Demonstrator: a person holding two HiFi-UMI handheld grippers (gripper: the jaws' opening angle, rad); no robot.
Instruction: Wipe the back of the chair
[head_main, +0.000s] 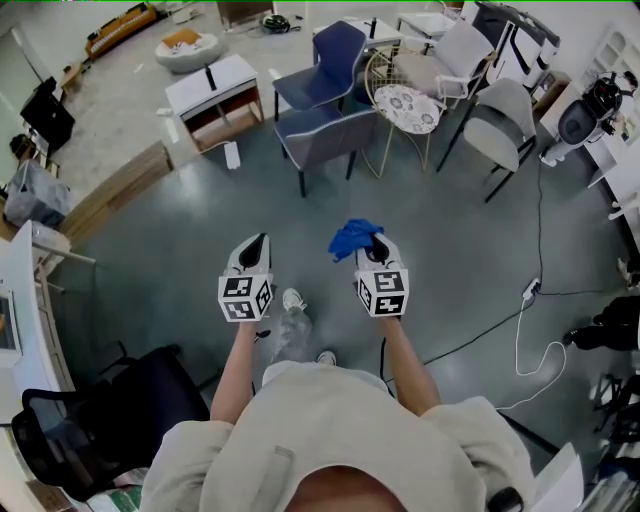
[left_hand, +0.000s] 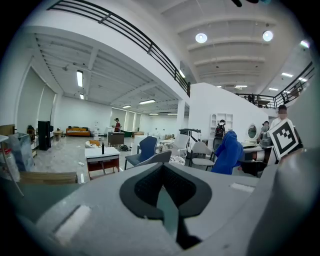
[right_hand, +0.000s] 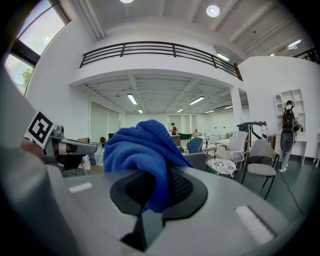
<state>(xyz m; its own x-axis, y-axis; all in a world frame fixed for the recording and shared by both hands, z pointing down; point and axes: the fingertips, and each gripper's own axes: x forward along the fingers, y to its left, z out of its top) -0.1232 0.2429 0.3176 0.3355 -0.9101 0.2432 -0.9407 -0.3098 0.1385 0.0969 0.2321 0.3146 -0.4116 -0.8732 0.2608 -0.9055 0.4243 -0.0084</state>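
My right gripper (head_main: 368, 246) is shut on a bunched blue cloth (head_main: 352, 238), which bulges up over its jaws in the right gripper view (right_hand: 142, 150). To its left, at the same height, my left gripper (head_main: 257, 242) is shut with nothing between its jaws. Both are held over the grey floor in front of the person. The nearest chair (head_main: 325, 130), grey with a padded back, stands about a metre ahead. It also shows small in the left gripper view (left_hand: 152, 159). No gripper touches it.
Behind the grey chair stand a blue chair (head_main: 325, 60), a wire chair with a patterned cushion (head_main: 407, 107) and a grey chair (head_main: 500, 122). A white low table (head_main: 213, 92) is at the upper left. A black office chair (head_main: 110, 420) is at the lower left. A white cable (head_main: 525, 330) runs across the floor at the right.
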